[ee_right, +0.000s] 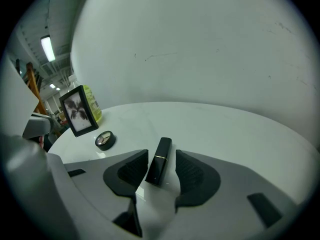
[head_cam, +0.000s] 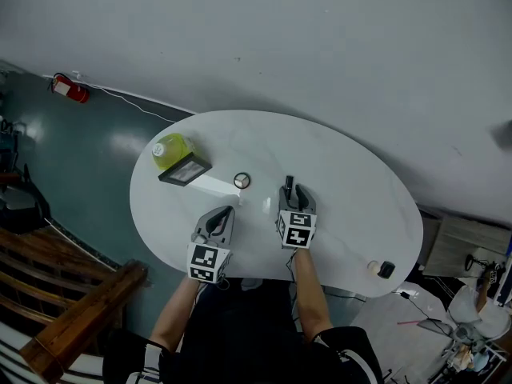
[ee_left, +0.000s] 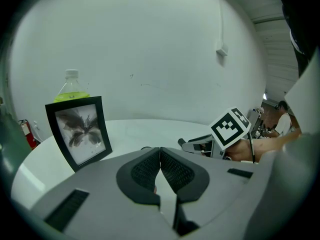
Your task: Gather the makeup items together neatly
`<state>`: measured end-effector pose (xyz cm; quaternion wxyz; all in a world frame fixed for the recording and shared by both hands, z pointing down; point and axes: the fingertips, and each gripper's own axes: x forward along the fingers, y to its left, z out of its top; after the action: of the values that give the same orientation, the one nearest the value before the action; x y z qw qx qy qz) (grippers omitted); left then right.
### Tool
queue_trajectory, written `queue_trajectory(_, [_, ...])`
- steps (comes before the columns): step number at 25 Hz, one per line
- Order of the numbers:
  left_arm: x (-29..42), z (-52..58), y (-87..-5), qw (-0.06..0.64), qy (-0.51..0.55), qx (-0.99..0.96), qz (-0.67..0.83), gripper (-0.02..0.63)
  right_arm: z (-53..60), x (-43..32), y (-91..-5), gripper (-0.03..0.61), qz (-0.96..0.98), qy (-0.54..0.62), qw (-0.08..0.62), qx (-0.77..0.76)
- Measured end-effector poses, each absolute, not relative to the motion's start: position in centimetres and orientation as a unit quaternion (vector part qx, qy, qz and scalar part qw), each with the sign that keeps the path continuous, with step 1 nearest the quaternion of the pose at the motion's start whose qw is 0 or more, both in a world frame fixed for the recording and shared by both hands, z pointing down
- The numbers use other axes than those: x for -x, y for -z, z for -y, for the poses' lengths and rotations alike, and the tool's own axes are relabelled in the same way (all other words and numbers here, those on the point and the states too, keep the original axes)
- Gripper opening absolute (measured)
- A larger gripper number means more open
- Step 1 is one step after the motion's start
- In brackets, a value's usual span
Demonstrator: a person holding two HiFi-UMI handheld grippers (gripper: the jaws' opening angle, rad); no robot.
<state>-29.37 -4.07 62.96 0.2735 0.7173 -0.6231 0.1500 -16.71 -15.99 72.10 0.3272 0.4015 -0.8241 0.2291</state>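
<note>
A black lipstick with a thin gold band lies on the white oval table, in the head view a short dark stick. My right gripper stands open around it; in the right gripper view the tube lies between the pads with a gap on each side. A small round compact sits to its left. My left gripper hovers at the near edge, its pads pressed together and nothing seen between them.
A black picture frame stands at the table's left with a yellow-green bottle behind it. Two small items, one pale and one black, sit at the right rim. A wooden bench is at lower left.
</note>
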Motion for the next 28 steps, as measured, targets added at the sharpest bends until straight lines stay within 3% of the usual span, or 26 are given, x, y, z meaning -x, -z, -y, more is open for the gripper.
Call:
queue_trajectory(5, [29.8,3.7,-63.4,0.277,-0.153,-0.712,0.626,0.020,15.7,16.6,-73.0,0.174,0.816,-0.233,0.345,-0.401])
queue_trajectory(8, [30.0,3.5,-63.4,0.276,-0.154,-0.710,0.629,0.020,15.9,16.5,-73.2,0.118,0.812,-0.222,0.350,-0.411])
queue_trajectory(28, [25.4,3.3,-60.8,0.242,-0.158,-0.738,0.610,0.020,15.1,11.1,-70.0,0.112,0.806,-0.240,0.313,-0.440])
